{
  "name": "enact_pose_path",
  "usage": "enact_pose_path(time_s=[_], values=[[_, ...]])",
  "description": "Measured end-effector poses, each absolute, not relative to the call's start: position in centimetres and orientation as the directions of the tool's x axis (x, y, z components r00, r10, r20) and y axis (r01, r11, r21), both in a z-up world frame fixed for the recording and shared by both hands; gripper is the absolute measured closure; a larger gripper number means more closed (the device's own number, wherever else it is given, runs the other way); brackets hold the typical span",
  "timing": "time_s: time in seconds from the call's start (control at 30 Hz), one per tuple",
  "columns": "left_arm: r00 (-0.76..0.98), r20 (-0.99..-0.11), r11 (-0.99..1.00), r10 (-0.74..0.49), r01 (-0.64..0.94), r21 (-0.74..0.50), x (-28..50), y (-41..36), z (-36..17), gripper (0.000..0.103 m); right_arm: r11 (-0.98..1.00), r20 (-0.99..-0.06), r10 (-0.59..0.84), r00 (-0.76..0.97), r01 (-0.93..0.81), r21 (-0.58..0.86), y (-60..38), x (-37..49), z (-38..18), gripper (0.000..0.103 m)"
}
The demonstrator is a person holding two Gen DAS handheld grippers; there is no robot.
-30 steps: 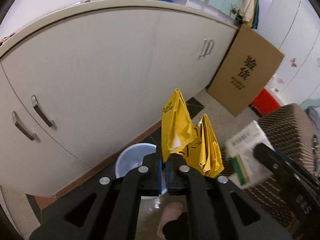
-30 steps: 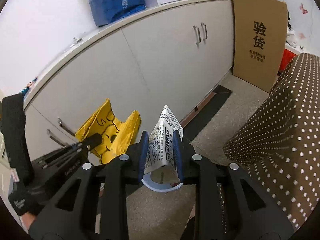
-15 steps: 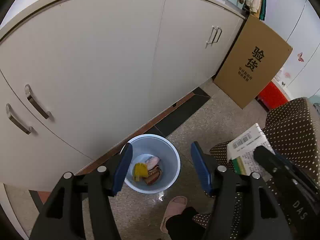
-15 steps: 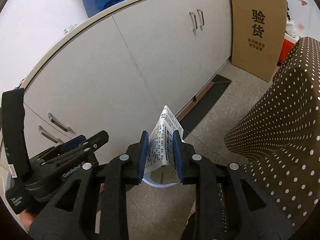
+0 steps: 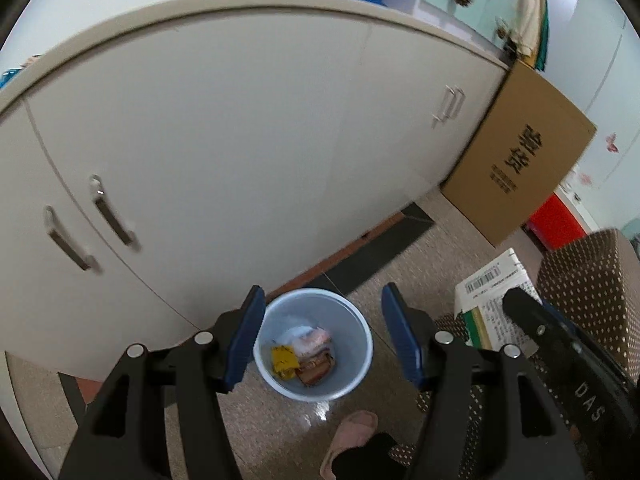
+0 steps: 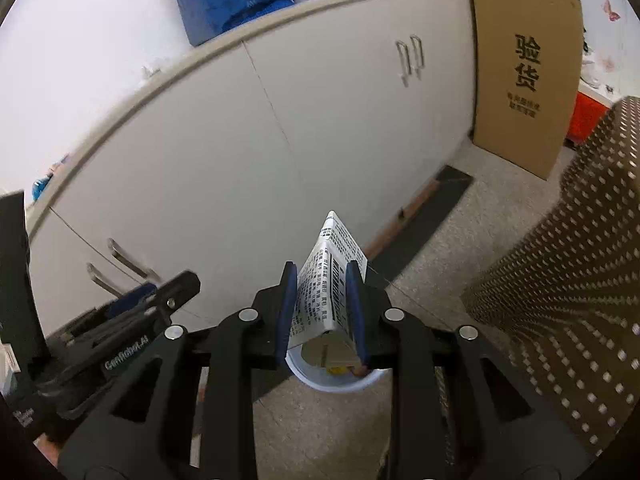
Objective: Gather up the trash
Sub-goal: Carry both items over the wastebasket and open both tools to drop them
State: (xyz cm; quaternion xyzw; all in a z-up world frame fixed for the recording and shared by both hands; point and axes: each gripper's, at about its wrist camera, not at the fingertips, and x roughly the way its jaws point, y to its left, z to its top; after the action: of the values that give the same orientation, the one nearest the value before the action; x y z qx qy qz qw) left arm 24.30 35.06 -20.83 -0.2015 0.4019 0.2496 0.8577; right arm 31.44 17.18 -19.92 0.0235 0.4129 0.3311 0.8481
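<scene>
Left gripper [image 5: 320,336] stands released and empty, its jaws having just opened, above bin [image 5: 362,364]. Right gripper [image 6: 322,312] clamps printed carton [image 6: 334,284], long axis pointing forward, bin directly below-ahead.

Pale blue bin [image 5: 316,342], on the floor at the cabinet [image 5: 248,152] foot, held a yellow wrapper [image 5: 283,361] and other scraps. Left tongs [image 5: 320,340] hung above the bin, jaws apart, just opened, nothing between them. Right of the bin: printed carton [image 5: 486,300] in right tongs [image 5: 532,320]. Slipper [image 5: 352,434] below the bin.
</scene>
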Motion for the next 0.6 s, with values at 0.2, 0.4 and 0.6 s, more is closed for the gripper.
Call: enact_pose_path(time_s=[0.2,0.4,0.6], values=[[0.539,-0.789,0.774,0.294,-0.619,-0.134,23.8,35.9,-20.3,0.039,0.751,-0.647,0.62,0.444,-0.572,0.328,18.3,31.8,-19.6,0.03],[0.561,-0.784,0.787,0.266,-0.596,-0.159,24.0,34.6,-19.7,0.039,0.8,-0.676,0.554,0.487,-0.535,0.271,16.6,31.3,-19.3,0.03],[0.606,-0.759,0.825,0.238,-0.538,-0.17,24.0,31.6,-17.8,0.039,0.847,-0.699,0.488,0.523,-0.475,0.237,13.3,31.2,-17.9,0.03]])
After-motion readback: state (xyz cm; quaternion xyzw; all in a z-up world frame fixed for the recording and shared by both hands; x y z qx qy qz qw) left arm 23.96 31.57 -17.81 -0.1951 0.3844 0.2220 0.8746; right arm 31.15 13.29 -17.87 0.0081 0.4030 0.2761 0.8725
